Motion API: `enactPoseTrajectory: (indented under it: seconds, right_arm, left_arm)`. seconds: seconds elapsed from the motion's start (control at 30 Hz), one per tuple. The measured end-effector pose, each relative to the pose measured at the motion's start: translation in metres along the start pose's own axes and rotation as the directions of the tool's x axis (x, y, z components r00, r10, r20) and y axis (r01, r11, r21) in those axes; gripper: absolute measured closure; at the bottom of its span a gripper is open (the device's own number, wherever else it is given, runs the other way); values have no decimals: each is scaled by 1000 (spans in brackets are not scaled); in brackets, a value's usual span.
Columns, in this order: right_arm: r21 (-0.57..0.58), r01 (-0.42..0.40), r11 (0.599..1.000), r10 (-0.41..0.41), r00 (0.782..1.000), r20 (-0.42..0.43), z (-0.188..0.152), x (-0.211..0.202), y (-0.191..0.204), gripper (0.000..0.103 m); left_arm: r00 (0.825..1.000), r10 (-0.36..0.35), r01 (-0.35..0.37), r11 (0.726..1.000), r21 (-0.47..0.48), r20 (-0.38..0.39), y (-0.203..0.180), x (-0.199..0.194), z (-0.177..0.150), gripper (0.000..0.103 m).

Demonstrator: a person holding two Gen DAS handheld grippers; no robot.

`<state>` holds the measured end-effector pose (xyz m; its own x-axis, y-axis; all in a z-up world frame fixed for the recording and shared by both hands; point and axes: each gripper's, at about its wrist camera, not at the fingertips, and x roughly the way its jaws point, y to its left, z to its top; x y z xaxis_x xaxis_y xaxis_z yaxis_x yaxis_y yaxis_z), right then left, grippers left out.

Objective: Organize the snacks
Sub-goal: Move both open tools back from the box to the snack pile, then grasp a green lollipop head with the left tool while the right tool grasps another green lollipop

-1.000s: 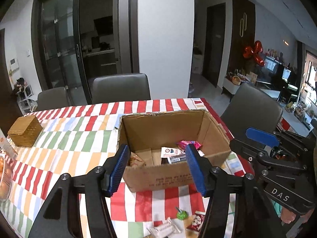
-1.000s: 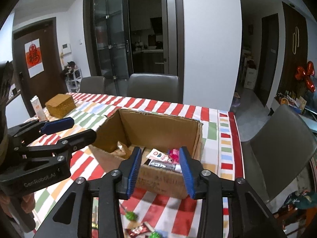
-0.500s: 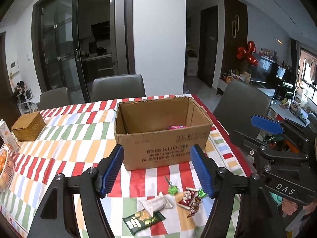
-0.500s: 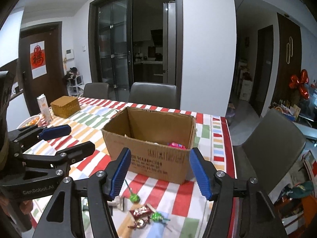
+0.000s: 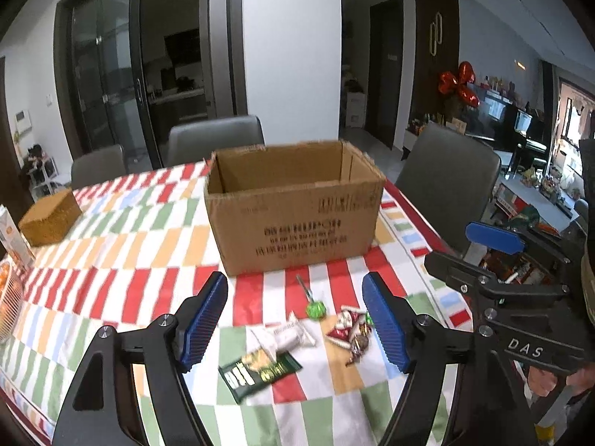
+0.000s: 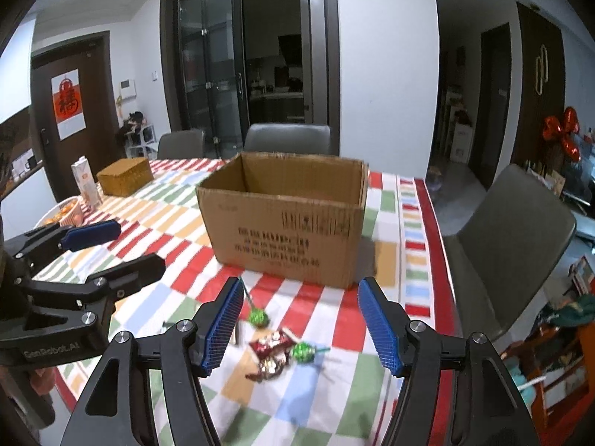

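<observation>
Snacks point(image 5: 316, 329) loose on table point(image 5: 111, 252) before box point(image 5: 293, 208); our left tool point(image 5: 293, 321) and right tool point(image 6: 297, 323) empty, jaws just widened.

Cardboard box point(image 5: 293, 208): matt brown corrugated card, printed face, ragged rim.
Tabletop point(image 5: 122, 245): cloth cover, matt, striped.
Green snack packet point(image 5: 258, 369): glossy plastic film.
Lollipops point(image 6: 258, 316): shiny green foil wrap.
Woven basket point(image 6: 124, 176): rough wicker.
Left claw point(image 5: 293, 319): ribbed blue pads, matt black plastic.

Left hand-held gripper point(image 5: 295, 321) and right hand-held gripper point(image 6: 299, 329) side by side, jaws just widened, empty
</observation>
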<state>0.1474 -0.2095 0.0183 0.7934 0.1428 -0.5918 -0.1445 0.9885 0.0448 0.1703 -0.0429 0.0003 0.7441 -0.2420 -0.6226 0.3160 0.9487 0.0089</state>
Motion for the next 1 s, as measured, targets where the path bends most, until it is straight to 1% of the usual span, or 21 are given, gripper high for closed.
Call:
enactPoseTrajectory:
  seconds: [0.33, 0.57, 0.83, 0.93, 1.0]
  right_arm:
    - [-4, 9, 1000, -9, 995, -96, -30, 15, 1, 38]
    - [12, 14, 1000, -12, 983, -185, -53, 39, -2, 38]
    - [32, 24, 999, -16, 969, -248, -65, 68, -8, 38]
    - [32, 22, 999, -13, 967, -256, -67, 76, -8, 39]
    - [30, 21, 999, -12, 965, -261, -68, 81, -8, 39]
  left_arm:
    - [997, -23, 23, 1000, -6, -77, -2, 16, -33, 29]
    - [992, -40, 37, 999, -24, -121, -1, 36, -47, 29]
    - [988, -58, 58, 998, -6, -143, 4, 66, -53, 30]
    - [985, -74, 76, 997, 4, -158, 4, 78, -54, 35]
    - [983, -81, 84, 996, 10, -166, 5, 86, -54, 35]
